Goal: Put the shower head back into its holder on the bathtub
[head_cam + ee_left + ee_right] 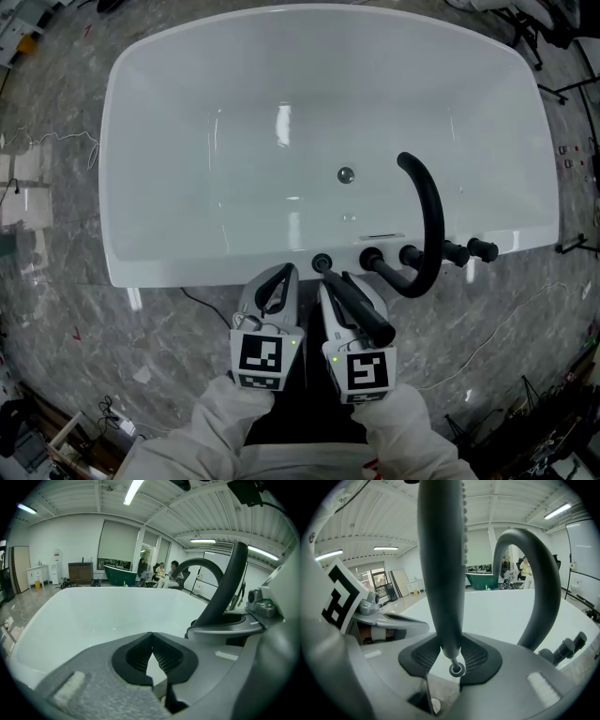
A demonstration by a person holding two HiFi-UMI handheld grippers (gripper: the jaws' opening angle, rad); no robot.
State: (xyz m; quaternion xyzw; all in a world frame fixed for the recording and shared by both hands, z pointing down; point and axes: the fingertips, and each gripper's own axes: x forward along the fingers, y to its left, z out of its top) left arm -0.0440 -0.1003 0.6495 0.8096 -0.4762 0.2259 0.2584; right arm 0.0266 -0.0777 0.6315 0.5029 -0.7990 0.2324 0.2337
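The black shower head (367, 316) is a slim wand, and my right gripper (339, 287) is shut on its lower part. In the right gripper view the shower head (440, 573) rises straight up from between the jaws. Its thin lower end hangs just above the round black holder (456, 669). That holder (322, 263) sits on the near rim of the white bathtub (197, 273), just ahead of both grippers. My left gripper (278, 281) is beside the right one. Its jaws are shut tip to tip with nothing in them (152, 641).
A black arched faucet spout (429, 225) rises from the rim right of the holder, with black knobs (469, 251) beyond it. The drain (346, 174) lies in the tub floor. Cables run over the marble floor (487, 347). Stands crowd the far right edge.
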